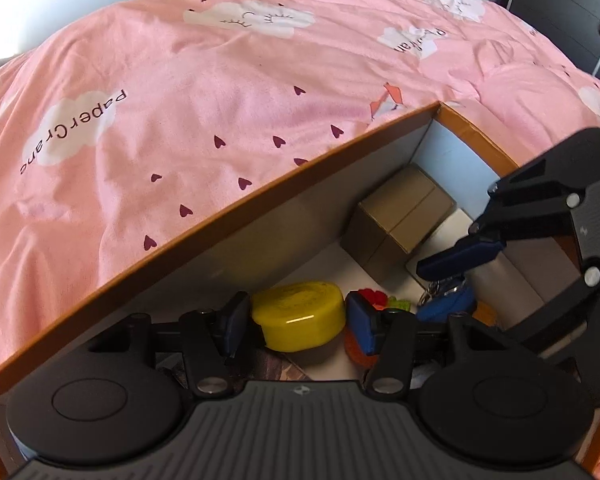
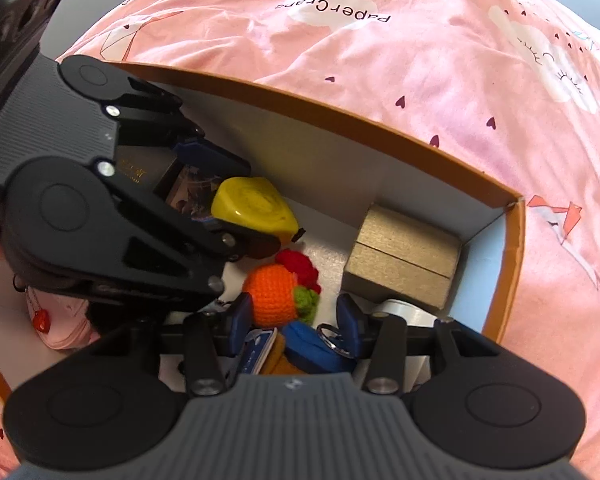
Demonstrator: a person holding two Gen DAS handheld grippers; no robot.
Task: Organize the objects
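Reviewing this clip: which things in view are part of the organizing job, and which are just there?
Job: orange-rimmed box; yellow tape measure between the left gripper fingers; orange crochet toy; blue keyring pouch at the right gripper; tan box.

Just there: pink bedsheet.

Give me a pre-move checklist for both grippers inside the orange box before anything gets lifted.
1. Yellow container between the left gripper pads: ok, it sits in the gap.
2. Left pads pressing on it: cannot tell; contact at the edges is not clear.
3. Blue keychain item between the right gripper fingers: ok, with its metal ring by the right-hand pad.
4. Right pads pressing on it: not ok, gaps show beside it.
5. Room between the two grippers: not ok, they crowd each other over the orange crochet toy.
6. Brown cardboard box out of the way: ok, it sits in the far corner of the orange box.
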